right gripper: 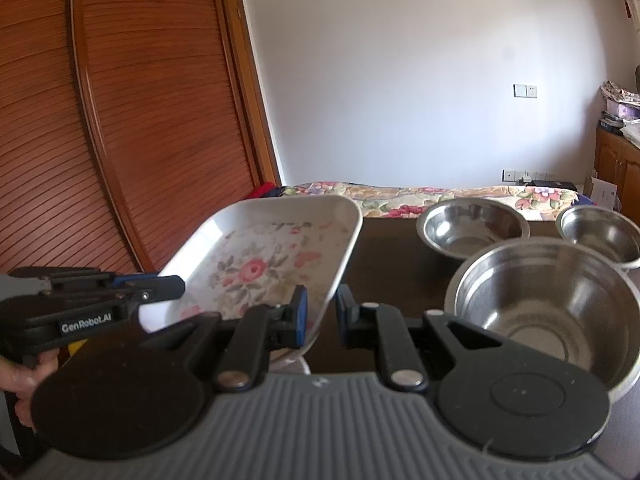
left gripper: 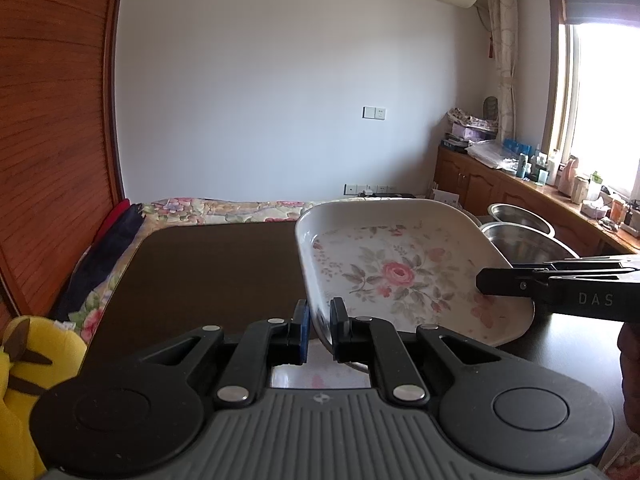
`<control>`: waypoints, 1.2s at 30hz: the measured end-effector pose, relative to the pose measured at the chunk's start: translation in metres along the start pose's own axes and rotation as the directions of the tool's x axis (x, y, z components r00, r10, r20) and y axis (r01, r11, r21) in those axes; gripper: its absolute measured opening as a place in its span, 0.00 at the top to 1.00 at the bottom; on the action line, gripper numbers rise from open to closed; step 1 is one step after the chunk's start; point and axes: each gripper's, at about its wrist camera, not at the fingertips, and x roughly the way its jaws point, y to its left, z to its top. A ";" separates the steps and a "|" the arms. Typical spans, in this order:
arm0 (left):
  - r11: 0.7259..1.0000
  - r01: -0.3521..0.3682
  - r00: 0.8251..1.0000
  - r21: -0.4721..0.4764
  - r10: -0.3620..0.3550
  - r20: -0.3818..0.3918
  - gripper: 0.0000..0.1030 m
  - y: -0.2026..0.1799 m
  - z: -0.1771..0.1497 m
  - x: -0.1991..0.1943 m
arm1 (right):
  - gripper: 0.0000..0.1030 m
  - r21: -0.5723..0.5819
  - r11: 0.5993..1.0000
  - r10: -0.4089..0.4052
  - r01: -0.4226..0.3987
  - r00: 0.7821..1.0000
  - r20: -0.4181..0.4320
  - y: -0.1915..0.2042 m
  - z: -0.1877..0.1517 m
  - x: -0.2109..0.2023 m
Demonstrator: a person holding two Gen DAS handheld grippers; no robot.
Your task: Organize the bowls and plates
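Left gripper (left gripper: 319,330): nearest the lens in the left wrist view, its two black fingers pinch the near left rim of the floral plate, one blue-padded finger outside the rim, the other inside.
Right gripper (right gripper: 321,316): its fingers straddle the right edge of the same plate; the left finger lies against the rim, while a sliver of dark table shows between the rim and the right finger, so I cannot tell whether the grip is pressed home.
Wardrobe (right gripper: 120,120): reddish slatted wooden doors fill the left side of the room.
Bed (right gripper: 420,196): a flowered cover runs along the far wall behind the table.
Table (left gripper: 200,280): dark brown top, with the plate and bowls over it.
Floral plate (left gripper: 400,268): white, rounded-square, printed with pink roses; it is tilted, its left side raised, held between the two grippers left of the bowls.
Large steel bowl (right gripper: 548,304): upright on the table, just right of the right gripper.
Medium steel bowl (right gripper: 472,228): behind the large one, nearer the bed.
Small steel bowl (right gripper: 600,232): far right, touching or nearly touching the large bowl's rim.
Yellow plush toy (left gripper: 24,360): low at the left edge, beside the table.
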 end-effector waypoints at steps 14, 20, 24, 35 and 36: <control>1.000 -0.014 1.000 -0.005 0.015 0.024 0.61 -0.006 -0.024 -0.039 | 0.83 -0.010 0.998 0.060 -0.060 0.998 0.010 0.015 -0.030 -0.027; 1.000 -0.011 1.000 -0.021 0.011 0.004 0.61 -0.006 -0.035 -0.034 | 0.83 -0.001 0.998 0.063 -0.063 0.998 -0.004 0.014 -0.038 -0.027; 0.999 -0.011 1.000 -0.034 0.010 -0.016 0.61 -0.004 -0.044 -0.029 | 0.83 0.000 0.998 0.067 -0.067 0.998 -0.008 0.014 -0.042 -0.028; 0.999 -0.020 0.999 -0.038 0.019 -0.038 0.61 -0.001 -0.052 -0.026 | 0.83 -0.038 0.998 0.052 -0.053 0.998 -0.017 0.023 -0.054 -0.023; 0.999 -0.020 0.999 -0.039 0.018 -0.039 0.61 -0.001 -0.052 -0.025 | 0.83 -0.036 0.998 0.054 -0.055 0.998 -0.020 0.023 -0.054 -0.023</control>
